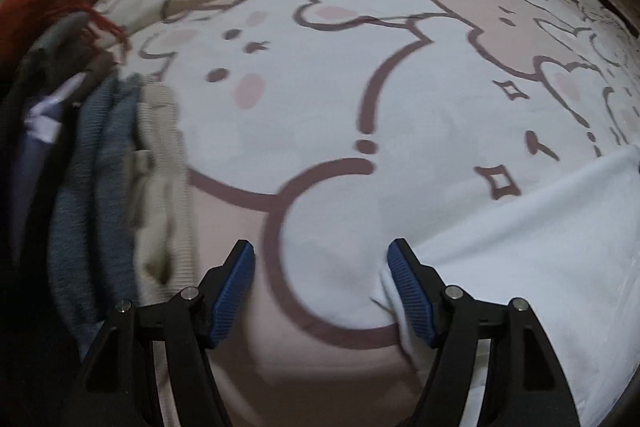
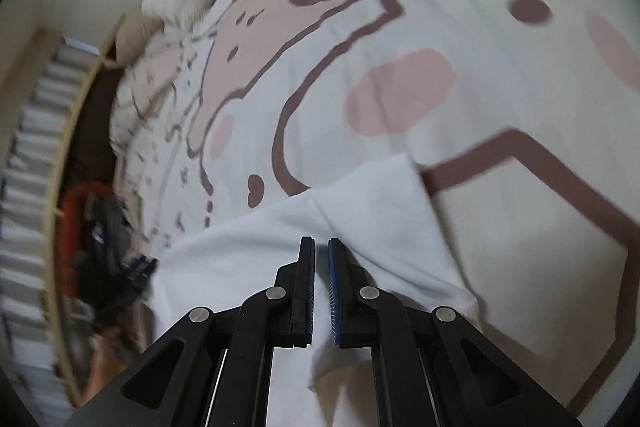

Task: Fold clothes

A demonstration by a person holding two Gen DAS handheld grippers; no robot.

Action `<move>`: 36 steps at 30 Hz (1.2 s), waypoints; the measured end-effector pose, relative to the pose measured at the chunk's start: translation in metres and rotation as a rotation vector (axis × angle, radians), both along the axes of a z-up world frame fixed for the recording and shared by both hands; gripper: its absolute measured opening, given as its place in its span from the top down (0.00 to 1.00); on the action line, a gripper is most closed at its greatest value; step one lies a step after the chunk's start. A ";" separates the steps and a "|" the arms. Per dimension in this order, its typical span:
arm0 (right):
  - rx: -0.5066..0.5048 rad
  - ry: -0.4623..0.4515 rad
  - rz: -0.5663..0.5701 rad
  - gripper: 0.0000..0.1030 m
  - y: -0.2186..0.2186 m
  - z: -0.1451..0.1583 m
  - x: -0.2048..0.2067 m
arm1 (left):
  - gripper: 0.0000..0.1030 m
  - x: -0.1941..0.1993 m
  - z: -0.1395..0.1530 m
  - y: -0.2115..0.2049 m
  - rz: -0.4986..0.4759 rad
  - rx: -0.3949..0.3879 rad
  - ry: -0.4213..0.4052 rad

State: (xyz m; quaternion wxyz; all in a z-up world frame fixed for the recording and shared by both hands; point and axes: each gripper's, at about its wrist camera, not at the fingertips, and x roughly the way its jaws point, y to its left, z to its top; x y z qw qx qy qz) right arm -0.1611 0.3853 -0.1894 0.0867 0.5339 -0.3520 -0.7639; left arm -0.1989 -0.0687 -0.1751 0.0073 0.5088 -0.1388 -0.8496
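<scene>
Right gripper (image 2: 321, 247), fingers nearly together with nothing visibly pinched, hovers directly over the white garment (image 2: 360, 219); left gripper (image 1: 320, 259), spread wide, has the garment's edge at its right finger.

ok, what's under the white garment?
The white garment lies on the cartoon-print bedspread; the print runs out from its edges. Whatever sits beneath its middle is covered. Right tongs hover nearly shut over it.
</scene>
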 end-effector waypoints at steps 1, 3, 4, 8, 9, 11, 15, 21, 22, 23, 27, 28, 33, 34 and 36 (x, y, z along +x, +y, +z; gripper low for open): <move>-0.004 0.013 -0.013 0.95 0.003 0.003 0.004 | 0.34 0.001 0.002 -0.002 0.026 -0.070 0.026; -0.012 0.038 -0.039 0.94 0.010 0.009 0.011 | 0.37 -0.001 0.008 -0.012 0.051 -0.070 0.048; -0.016 0.050 -0.052 0.94 0.013 0.012 0.014 | 0.37 -0.001 0.014 -0.019 0.066 -0.031 0.048; -0.033 0.101 -0.103 0.94 0.026 0.023 0.028 | 0.37 0.013 0.042 -0.013 0.018 0.143 0.071; -0.037 0.111 -0.113 0.94 0.028 0.027 0.033 | 0.36 0.019 0.047 -0.005 -0.016 0.169 0.077; -0.046 0.131 -0.131 0.94 0.030 0.035 0.042 | 0.35 0.030 0.048 0.013 -0.085 0.196 0.066; -0.041 0.095 0.000 0.94 0.004 0.030 0.052 | 0.34 0.045 0.022 0.051 -0.200 0.103 0.023; 0.004 0.017 -0.102 0.94 0.040 0.007 0.087 | 0.34 0.070 0.022 0.074 -0.274 0.081 0.058; 0.006 0.021 -0.125 0.94 0.047 0.011 0.095 | 0.34 0.076 0.029 0.080 -0.292 0.102 0.069; 0.010 0.027 -0.147 0.94 0.054 0.015 0.103 | 0.34 0.082 0.036 0.087 -0.311 0.122 0.080; 0.018 0.035 -0.163 0.94 0.064 0.025 0.131 | 0.34 0.105 0.065 0.114 -0.383 0.203 0.124; 0.017 0.033 -0.149 0.94 0.062 0.027 0.137 | 0.34 0.111 0.072 0.122 -0.402 0.224 0.134; 0.087 0.049 -0.139 0.94 0.050 0.023 0.150 | 0.34 0.148 0.070 0.205 -0.595 0.348 0.095; 0.052 0.049 -0.155 0.90 0.052 0.019 0.152 | 0.34 0.155 0.066 0.223 -0.623 0.357 0.091; -0.024 0.050 -0.186 0.65 0.055 0.012 0.156 | 0.34 0.166 0.052 0.257 -0.670 0.389 0.074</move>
